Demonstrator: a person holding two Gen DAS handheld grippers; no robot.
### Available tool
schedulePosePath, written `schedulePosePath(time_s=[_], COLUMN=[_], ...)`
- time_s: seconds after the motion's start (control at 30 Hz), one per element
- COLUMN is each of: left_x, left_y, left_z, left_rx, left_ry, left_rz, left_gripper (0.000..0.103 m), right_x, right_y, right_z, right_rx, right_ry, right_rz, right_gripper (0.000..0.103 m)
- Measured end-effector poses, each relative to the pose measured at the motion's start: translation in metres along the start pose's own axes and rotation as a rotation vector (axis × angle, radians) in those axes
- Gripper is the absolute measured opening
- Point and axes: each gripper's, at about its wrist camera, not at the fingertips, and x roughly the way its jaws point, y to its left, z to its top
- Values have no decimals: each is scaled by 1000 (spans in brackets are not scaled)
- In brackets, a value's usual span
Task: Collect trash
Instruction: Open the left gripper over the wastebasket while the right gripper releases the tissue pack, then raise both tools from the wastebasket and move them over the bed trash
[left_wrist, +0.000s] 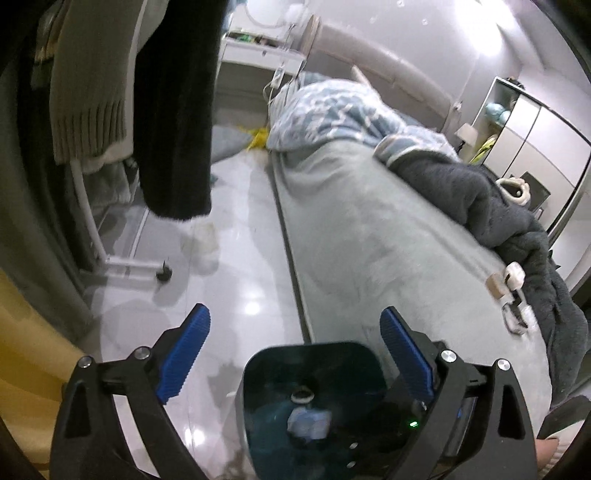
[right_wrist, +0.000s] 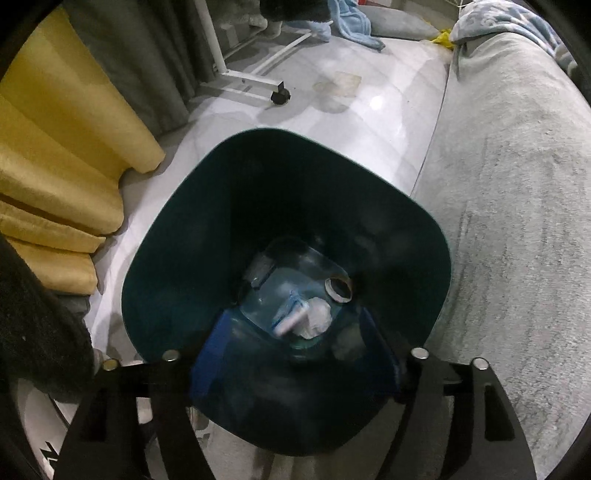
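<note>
A dark green trash bin (right_wrist: 177, 258) stands on the pale floor beside the bed. My right gripper (right_wrist: 295, 354) points down into it, its blue pads (right_wrist: 210, 350) apart with nothing pinched between them. At the bin's bottom lie crumpled white paper (right_wrist: 314, 319) and a cardboard roll (right_wrist: 338, 290). In the left wrist view the bin (left_wrist: 314, 347) sits just below my left gripper (left_wrist: 297, 339), which is wide open and empty above the floor and bed edge. On the bed's far right lie a cardboard roll (left_wrist: 495, 284), a white tape roll (left_wrist: 515, 275) and small white scraps (left_wrist: 513, 319).
The grey-sheeted bed (left_wrist: 362, 229) carries a blue patterned duvet (left_wrist: 332, 110) and a dark grey blanket (left_wrist: 498, 206). Garments (left_wrist: 173, 110) hang from a white wheeled clothes rack (right_wrist: 255, 85). Yellow and grey curtains (right_wrist: 62, 122) hang to the left. A blue towel (right_wrist: 351, 26) and a yellow item (left_wrist: 258, 138) lie on the floor.
</note>
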Motion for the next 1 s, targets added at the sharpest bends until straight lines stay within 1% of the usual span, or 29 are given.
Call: schedulePosePath(time_s=[0.07,0.1,0.2,0.3,0.4,0.57,0.63,0.7,0.8,0.9,1.0], left_x=[-7,-11,-22,-31,-37,-44,-45,-45,-44,-41,-38], left_y=[-7,-12,-26,-42,-54,-72,-79,-91,-105,-123,-132], left_z=[4,8,18,25,29,34,35,35,33,31,29], left_rx=[12,20,57,93,109,102,112,136,169,190,201], left_ry=[-29,-47,-91,-122,-139,-172,-176,-182,-187,-178,-171], left_rz=[-4,-6,-8,-4,-26,-51,-66,-58,-33,-42,-49], left_gripper=[96,96,98,99,100,100,100,100,100,100,100], right_x=[-7,-11,-30,-53,-74,-103,-115,-126,-141,-153,-159], right_y=[-3,-3,-5,-8,-13,-35,-43,-48,-59,-68,-75], right_z=[3,4,9,11,7,-5,-8,-14,-22,-31,-39], right_rx=[9,14,26,50,60,97,115,132,154,176,192], right_ry=[-16,-27,-78,-139,-189,-275,-304,-335,-375,-405,-426], right_rz=[6,7,7,21,17,-1,-4,-12,-28,-39,-51], right_gripper=[78,81,87,89,92,95,98,100,100,100,100])
